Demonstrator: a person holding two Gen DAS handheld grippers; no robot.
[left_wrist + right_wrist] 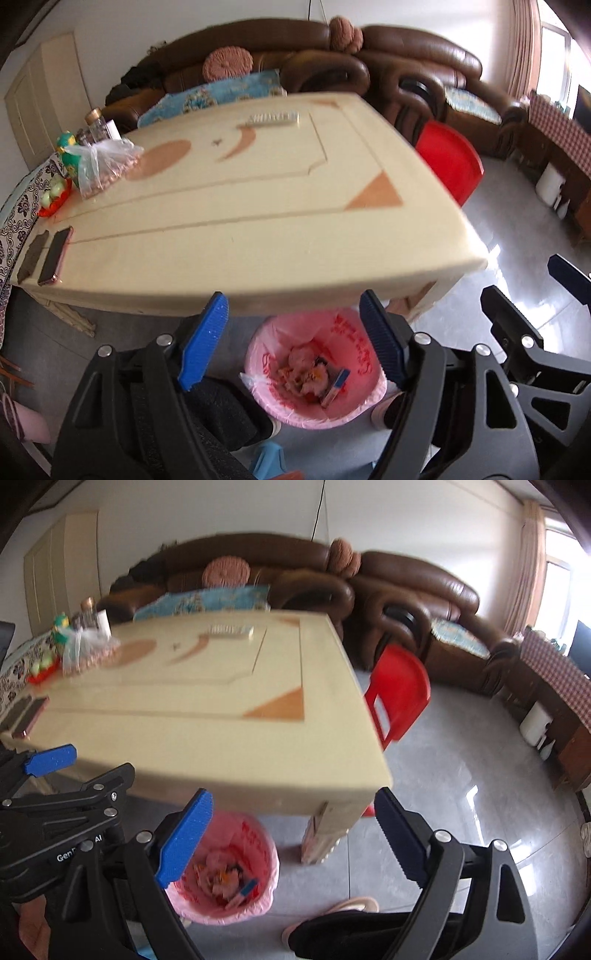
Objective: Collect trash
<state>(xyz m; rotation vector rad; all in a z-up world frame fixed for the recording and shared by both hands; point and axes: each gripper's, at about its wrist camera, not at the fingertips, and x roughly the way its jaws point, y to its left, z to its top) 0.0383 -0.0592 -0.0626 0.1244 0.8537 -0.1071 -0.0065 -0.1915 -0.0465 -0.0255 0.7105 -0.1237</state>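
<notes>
A bin with a pink bag liner stands on the floor under the near edge of the cream table. Crumpled wrappers and scraps lie inside it. My left gripper hangs above the bin, open, with nothing between its blue pads. My right gripper is also open and empty, just right of the bin and level with the table edge. Each gripper shows at the edge of the other's view: the right gripper, the left gripper.
On the table lie a clear bag of nuts, a phone, a blister strip and bottles at the far left. A red plastic chair stands right of the table, a brown sofa behind. A person's slippered foot is by the bin.
</notes>
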